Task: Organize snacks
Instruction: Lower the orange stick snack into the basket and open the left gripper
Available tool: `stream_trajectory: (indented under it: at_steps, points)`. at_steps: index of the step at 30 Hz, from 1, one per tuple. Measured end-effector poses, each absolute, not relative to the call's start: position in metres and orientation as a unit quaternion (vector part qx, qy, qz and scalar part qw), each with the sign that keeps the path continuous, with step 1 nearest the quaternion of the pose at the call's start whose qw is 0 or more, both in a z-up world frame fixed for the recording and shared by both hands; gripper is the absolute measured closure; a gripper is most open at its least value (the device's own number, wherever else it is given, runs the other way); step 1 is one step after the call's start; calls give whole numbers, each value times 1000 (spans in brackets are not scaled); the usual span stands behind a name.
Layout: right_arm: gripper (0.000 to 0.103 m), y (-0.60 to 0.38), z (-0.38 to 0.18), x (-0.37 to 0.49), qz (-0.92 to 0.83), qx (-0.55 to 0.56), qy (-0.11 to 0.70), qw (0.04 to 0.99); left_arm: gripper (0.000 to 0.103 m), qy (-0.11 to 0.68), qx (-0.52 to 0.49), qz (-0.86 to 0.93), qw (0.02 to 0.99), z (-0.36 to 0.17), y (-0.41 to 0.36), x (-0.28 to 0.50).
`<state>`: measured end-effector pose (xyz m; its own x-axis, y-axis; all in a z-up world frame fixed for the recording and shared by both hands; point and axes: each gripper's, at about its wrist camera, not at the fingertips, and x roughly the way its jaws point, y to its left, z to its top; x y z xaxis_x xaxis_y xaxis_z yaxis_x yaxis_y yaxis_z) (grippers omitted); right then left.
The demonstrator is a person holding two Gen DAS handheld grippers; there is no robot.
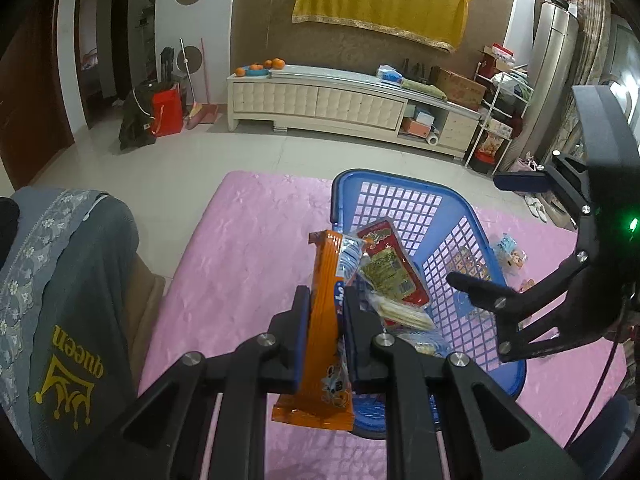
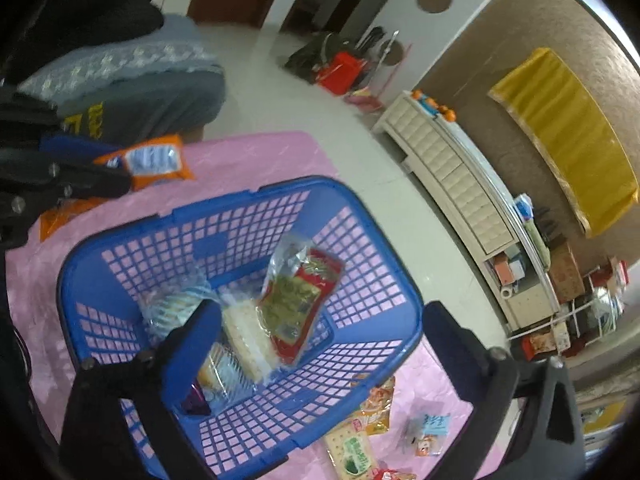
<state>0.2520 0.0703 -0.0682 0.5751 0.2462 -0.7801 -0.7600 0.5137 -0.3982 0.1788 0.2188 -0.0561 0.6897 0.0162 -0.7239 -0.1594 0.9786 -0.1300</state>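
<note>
My left gripper (image 1: 326, 316) is shut on a long orange snack pack (image 1: 325, 320), held upright just left of the blue basket (image 1: 400, 184). The pack also shows in the right wrist view (image 2: 154, 160), beside the basket's (image 2: 240, 196) far rim. The basket sits on the pink cloth and holds a red packet (image 2: 302, 304), a clear pack of pale crackers (image 2: 246, 336) and a blue-white packet (image 2: 176, 308). My right gripper (image 2: 320, 348) is open and empty, hovering over the basket; it also shows at the right in the left wrist view (image 1: 486, 236).
Loose snack packets (image 2: 372, 412) lie on the pink tablecloth (image 2: 256, 148) beside the basket's near right side. A grey cushioned seat with a "queen" cover (image 1: 68, 320) stands at the table's left. A white low cabinet (image 1: 320, 100) lines the far wall.
</note>
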Motion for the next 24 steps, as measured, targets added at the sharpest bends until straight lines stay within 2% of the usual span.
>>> stream_trajectory:
  at_steps: [15, 24]
  points:
    - [1, 5, -48, 268, 277, -212, 403, 846, 89, 399, -67, 16, 914, -51, 185, 193]
    - [1, -19, -56, 268, 246, -146, 436, 853, 89, 416, -45, -5, 908, -61, 157, 213]
